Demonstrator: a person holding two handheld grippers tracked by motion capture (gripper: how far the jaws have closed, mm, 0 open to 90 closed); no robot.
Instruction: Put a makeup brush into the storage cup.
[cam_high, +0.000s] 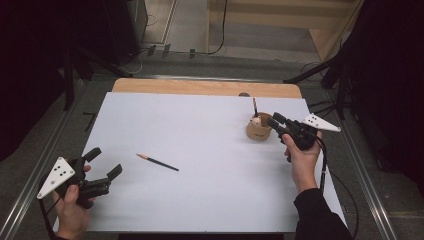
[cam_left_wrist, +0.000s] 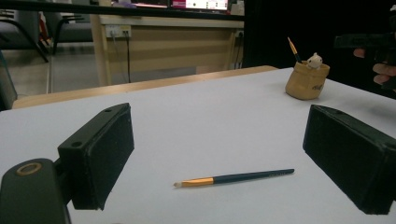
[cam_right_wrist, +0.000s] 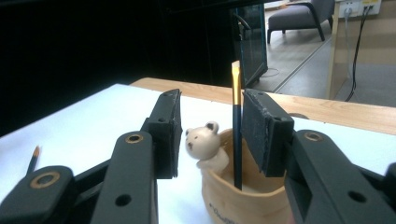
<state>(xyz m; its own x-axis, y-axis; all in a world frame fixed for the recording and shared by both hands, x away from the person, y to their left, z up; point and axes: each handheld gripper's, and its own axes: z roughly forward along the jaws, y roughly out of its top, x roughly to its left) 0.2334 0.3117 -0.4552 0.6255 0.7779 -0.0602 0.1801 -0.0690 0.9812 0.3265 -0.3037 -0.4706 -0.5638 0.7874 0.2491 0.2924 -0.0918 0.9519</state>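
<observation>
Your right claw (cam_right_wrist: 210, 135) is open around the thin black brush (cam_right_wrist: 237, 135) standing in the tan bear cup (cam_right_wrist: 243, 196). Pull away crooked and you may tip it.

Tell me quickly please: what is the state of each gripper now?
Left gripper: open, holding nothing; a brush lies on the table ahead of it.
Right gripper: open over the holder; a brush stands between its jaws, not gripped.
</observation>
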